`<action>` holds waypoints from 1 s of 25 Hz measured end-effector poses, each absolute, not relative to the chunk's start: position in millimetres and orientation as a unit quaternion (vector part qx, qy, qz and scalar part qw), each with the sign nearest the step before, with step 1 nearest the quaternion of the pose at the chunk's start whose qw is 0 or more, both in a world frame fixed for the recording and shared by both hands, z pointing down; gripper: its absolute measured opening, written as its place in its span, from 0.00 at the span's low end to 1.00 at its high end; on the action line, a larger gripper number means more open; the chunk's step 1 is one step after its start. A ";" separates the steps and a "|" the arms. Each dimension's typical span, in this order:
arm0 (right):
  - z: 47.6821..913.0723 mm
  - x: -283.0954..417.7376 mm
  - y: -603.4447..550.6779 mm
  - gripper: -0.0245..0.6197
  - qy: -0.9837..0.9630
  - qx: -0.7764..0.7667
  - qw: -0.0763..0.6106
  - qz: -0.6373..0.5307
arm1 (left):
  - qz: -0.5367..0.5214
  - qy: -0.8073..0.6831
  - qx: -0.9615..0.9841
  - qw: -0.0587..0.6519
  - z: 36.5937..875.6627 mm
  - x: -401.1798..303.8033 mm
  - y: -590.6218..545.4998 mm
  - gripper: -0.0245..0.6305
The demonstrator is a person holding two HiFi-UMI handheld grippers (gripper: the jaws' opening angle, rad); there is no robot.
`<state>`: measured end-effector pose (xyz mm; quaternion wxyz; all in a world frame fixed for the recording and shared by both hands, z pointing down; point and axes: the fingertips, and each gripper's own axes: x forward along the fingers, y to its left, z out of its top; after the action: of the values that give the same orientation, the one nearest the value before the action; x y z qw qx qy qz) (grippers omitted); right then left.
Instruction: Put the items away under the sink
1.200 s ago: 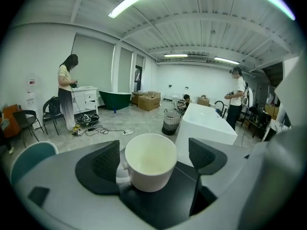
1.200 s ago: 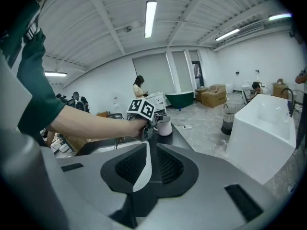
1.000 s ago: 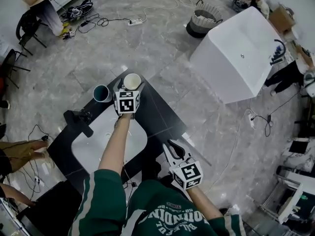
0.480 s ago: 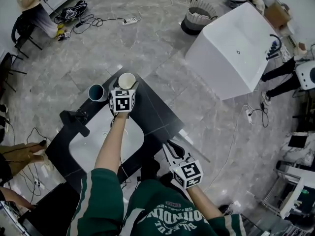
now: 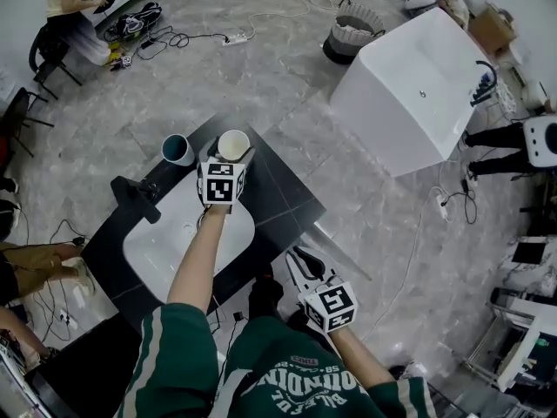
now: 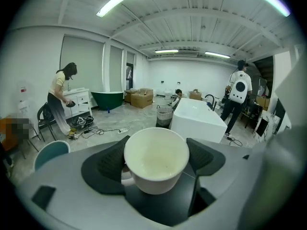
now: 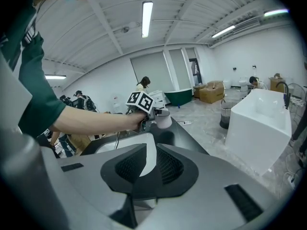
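A white cup (image 5: 233, 144) sits between the jaws of my left gripper (image 5: 231, 156), over the back corner of the black counter (image 5: 278, 200). In the left gripper view the cup (image 6: 156, 159) fills the gap, with both pads pressed against its sides. The right gripper view shows the same cup (image 7: 164, 120) held just above the counter. A teal cup (image 5: 177, 150) stands on the counter to its left. The white sink basin (image 5: 187, 238) and a black faucet (image 5: 135, 197) lie below my arm. My right gripper (image 5: 303, 259) hangs at the counter's near right edge, shut and holding nothing.
A white bathtub (image 5: 418, 94) stands on the floor at the right, with a ribbed bin (image 5: 357, 29) behind it. Cables and a power strip (image 5: 239, 37) lie on the grey floor. People stand at the far left (image 6: 60, 104) and by the tub (image 6: 240, 92).
My left gripper keeps the white cup and has shifted slightly toward me relative to the teal cup. The right gripper has barely moved.
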<state>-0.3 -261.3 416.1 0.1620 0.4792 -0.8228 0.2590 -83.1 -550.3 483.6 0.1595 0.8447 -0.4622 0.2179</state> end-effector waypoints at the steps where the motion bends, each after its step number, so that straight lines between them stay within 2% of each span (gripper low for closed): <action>1: 414.6 1.2 -254.2 0.16 -0.823 0.479 0.160 0.258 | 0.218 -0.460 0.847 0.156 478.8 -80.3 -540.7 0.67; 25: 357.9 71.5 -36.5 0.15 -0.850 0.466 0.112 0.219 | 0.227 -0.419 0.870 0.123 396.2 9.2 -242.0 0.67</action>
<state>71.5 -36.5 357.9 0.1121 0.4656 -0.8503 0.2185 9.2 -242.0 396.2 0.1234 0.8701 -0.4194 0.2275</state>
